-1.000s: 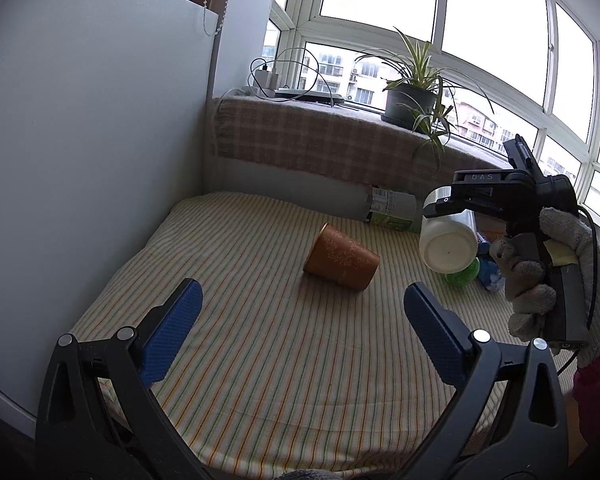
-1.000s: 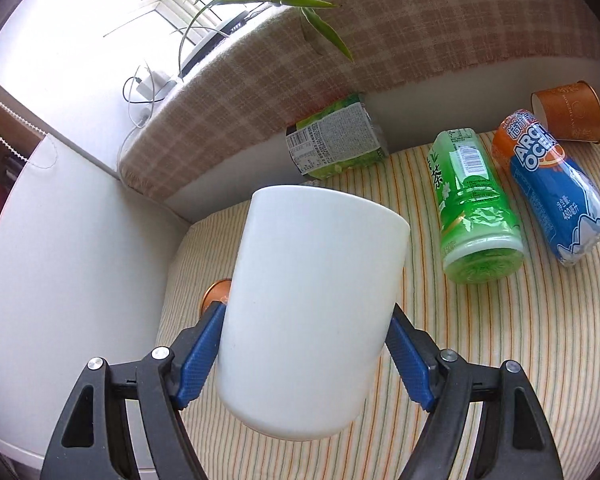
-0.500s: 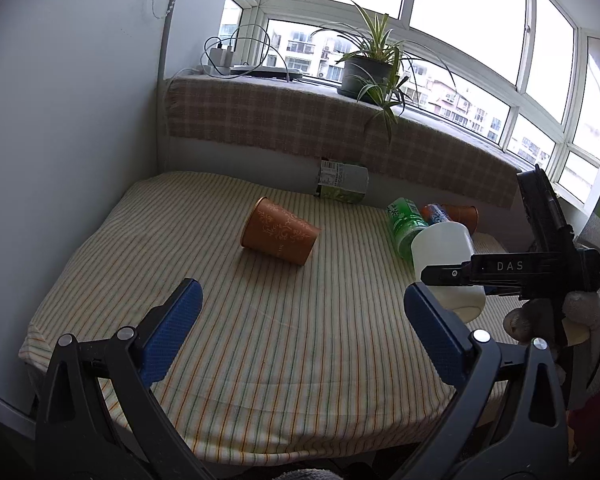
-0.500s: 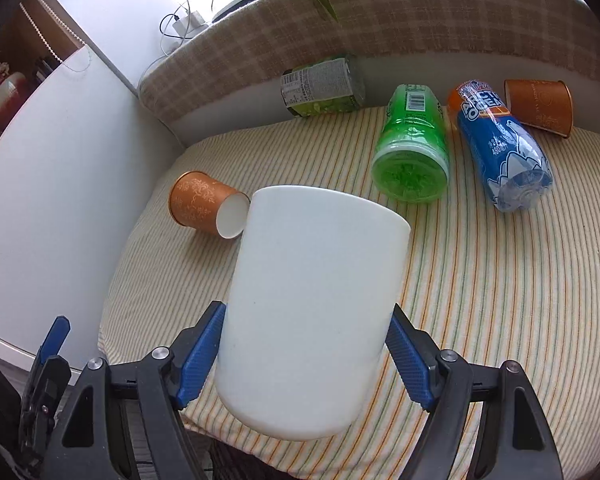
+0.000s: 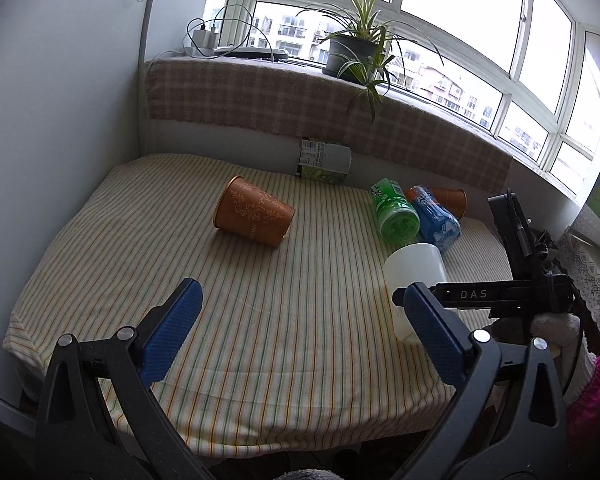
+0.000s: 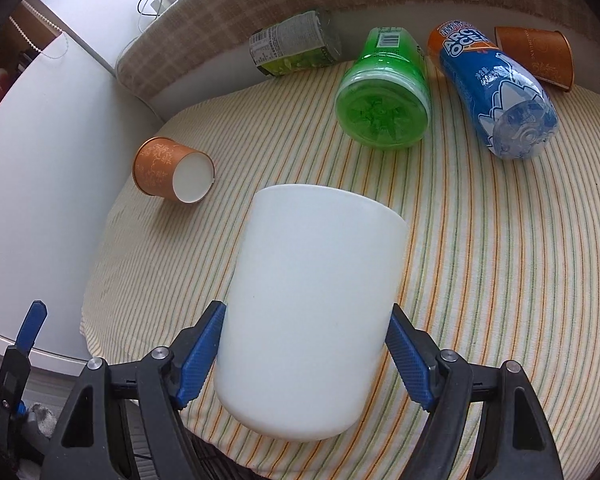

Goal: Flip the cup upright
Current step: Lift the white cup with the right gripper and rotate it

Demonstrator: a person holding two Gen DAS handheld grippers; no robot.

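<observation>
My right gripper (image 6: 306,364) is shut on a white cup (image 6: 312,312); its blue pads (image 6: 198,356) press both sides. In the left wrist view the white cup (image 5: 414,280) stands about upright at the right of the striped table (image 5: 260,320), base at or just above the cloth, with the right gripper (image 5: 480,294) reaching in from the right. My left gripper (image 5: 300,332) is open and empty above the table's front edge.
An orange paper cup (image 5: 256,216) lies on its side mid-table. A green bottle (image 5: 394,212), a blue bottle (image 5: 436,218), a second orange cup (image 5: 452,200) and a green carton (image 5: 326,160) lie along the back. A white wall stands left.
The right gripper has turned the white cup from lying sideways in the air to about upright and lowered it toward the table. The left gripper has pulled back.
</observation>
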